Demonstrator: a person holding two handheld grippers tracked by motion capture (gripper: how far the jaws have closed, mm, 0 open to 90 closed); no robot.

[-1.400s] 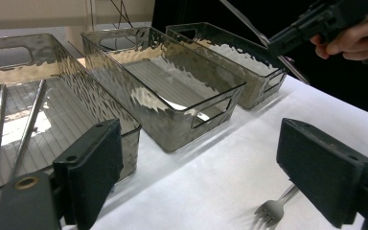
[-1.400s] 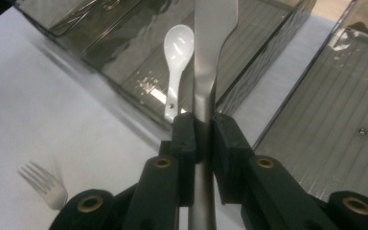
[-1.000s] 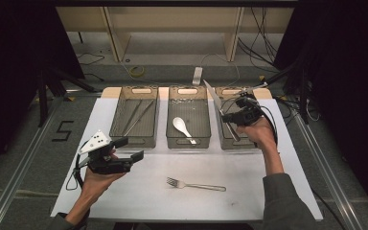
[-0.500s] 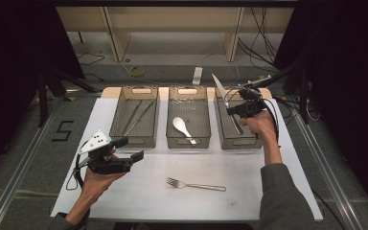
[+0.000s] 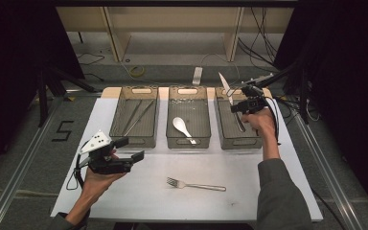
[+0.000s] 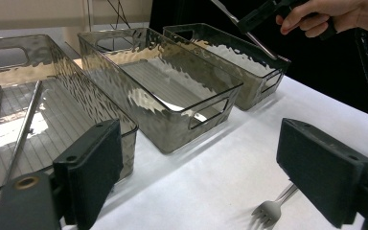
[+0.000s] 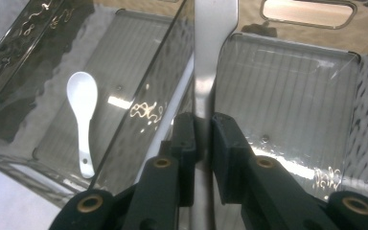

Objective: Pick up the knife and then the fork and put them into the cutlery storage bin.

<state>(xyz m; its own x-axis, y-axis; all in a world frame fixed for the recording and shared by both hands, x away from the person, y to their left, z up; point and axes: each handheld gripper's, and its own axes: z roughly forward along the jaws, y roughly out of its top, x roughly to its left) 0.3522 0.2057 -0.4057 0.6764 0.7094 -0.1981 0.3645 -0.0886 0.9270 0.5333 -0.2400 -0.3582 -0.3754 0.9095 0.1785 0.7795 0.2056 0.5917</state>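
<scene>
My right gripper (image 5: pixel 237 106) hangs over the right bin (image 5: pixel 239 142), shut on a silver knife (image 5: pixel 224 82) whose blade points up and away. In the right gripper view its jaws (image 7: pixel 203 132) pinch the knife (image 7: pixel 211 57) above that bin's ribbed floor. Over the white mat at the left my left gripper (image 5: pixel 131 149) stands open with nothing between its jaws. The left gripper view has this gripper (image 6: pixel 208 163) looking across the three bins. A metal fork (image 5: pixel 196 184) lies on the mat in front; its tines (image 6: pixel 268 212) show low in that view.
Three smoked clear bins stand in a row at the back of the mat. The left bin (image 5: pixel 116 117) holds two thin metal sticks (image 5: pixel 136 115). The middle bin (image 5: pixel 188 140) holds a white spoon (image 5: pixel 182 127). Cables and a shelf frame lie beyond the table.
My right gripper has carried the knife a little farther back and to the right over the right bin. The left gripper and the fork have not moved.
</scene>
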